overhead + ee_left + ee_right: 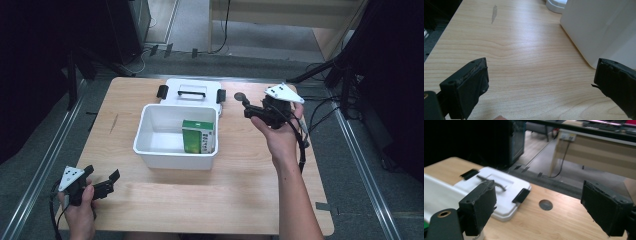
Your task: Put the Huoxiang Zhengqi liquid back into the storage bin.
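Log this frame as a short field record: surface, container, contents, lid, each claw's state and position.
surface: light wooden table
container: open white plastic bin, table centre
contents: green and white carton, upright, at bin's right side
lid: white lid with grey handle and black latches, flat behind bin
left claw: open, holding nothing, near-left table corner
right claw: open, holding nothing, right of lid

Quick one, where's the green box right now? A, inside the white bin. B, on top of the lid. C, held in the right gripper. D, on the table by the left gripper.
A: in the high view the green box stands inside the white bin, against its right wall, while both grippers are open and hold nothing.
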